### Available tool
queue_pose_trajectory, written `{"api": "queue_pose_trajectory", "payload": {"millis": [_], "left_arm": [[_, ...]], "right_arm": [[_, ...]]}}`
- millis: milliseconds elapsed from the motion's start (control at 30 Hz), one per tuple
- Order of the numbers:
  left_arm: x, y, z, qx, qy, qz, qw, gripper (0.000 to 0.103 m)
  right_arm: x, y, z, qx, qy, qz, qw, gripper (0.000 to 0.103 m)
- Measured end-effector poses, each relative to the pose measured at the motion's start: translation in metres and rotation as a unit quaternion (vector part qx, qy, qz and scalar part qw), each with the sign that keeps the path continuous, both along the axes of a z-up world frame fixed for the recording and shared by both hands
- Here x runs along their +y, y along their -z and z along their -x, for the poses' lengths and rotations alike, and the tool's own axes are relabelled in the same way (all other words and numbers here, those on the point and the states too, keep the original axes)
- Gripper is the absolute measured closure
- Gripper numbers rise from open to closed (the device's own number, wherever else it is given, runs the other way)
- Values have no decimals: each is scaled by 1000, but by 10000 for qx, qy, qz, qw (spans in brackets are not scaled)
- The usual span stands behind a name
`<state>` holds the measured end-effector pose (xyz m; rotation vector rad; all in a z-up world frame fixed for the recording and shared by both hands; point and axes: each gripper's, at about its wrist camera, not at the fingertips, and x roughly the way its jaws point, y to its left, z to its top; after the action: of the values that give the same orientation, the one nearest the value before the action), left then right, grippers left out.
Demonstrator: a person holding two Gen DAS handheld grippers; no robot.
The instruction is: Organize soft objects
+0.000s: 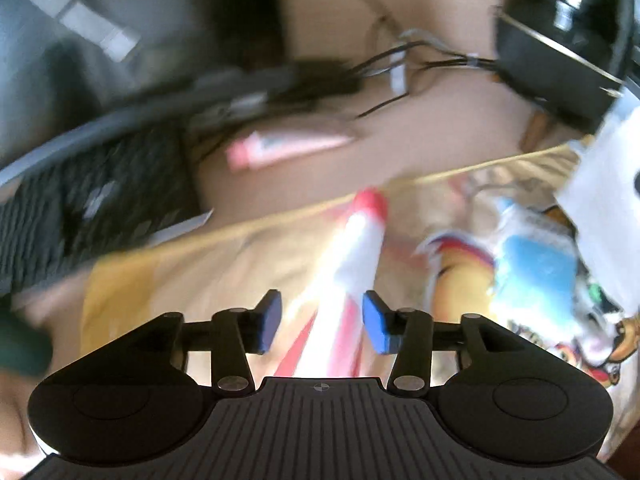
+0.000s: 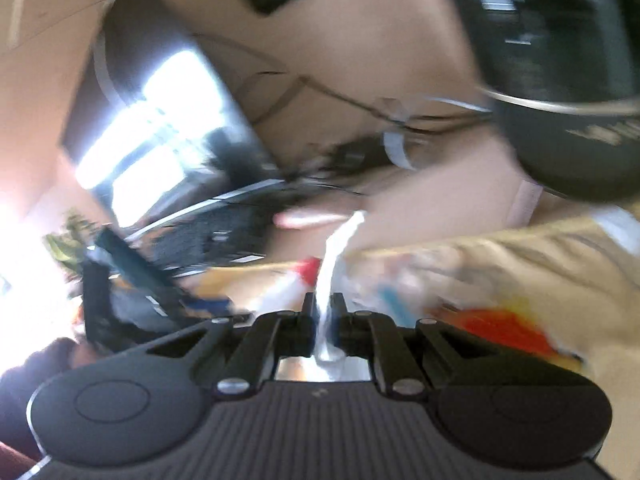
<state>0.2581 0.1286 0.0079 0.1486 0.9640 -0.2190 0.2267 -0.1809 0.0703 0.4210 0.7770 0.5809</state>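
Pinched flat in the right gripper [image 2: 323,308]: a thin white wrapper [image 2: 334,256], light and limp, likely crinkly, best taken by an edge. Wide apart, the left gripper [image 1: 322,322], around a white tube [image 1: 352,264] with a red cap but not touching it. Both above the yellow cloth [image 1: 192,276], beside the keyboard [image 1: 100,204].

The left gripper [image 1: 322,320] held its jaws spread wide apart, blue pads [image 1: 376,322] facing each other. The right gripper [image 2: 325,312] had its jaws pressed nearly together, pinching something thin and white.
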Motion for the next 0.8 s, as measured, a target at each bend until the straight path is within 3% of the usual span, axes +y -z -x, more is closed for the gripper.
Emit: {"api": "queue_pose_trajectory", "payload": {"millis": [67,200,300,433,500,667,800], "left_arm": [[10,4,8,8,-203,121,9997,47],[9,-7,18,-224,-203,221,9993,36],[-12,-25,24,-511,200,276,9981,25],[-59,-31,24,-672,1125,197,9912,11],[-88,-29,25,-716,1563,50,9851,11],[-148,-6,31,-627,2301,-361,9705,10],[-176,10,54,-742,2845,-723,9531,9]], "right_arm": [[22,1,-12,-28,-240,206,9995,94],[56,28,-17,208,-534,1230,9908,94],[55,46,-7,431,-551,1581,9849,94],[35,44,9,442,-232,1725,9838,94],[19,39,15,406,65,1686,9848,94],[-33,10,34,189,729,961,9925,94],[-59,-3,43,46,1134,845,9899,94]]}}
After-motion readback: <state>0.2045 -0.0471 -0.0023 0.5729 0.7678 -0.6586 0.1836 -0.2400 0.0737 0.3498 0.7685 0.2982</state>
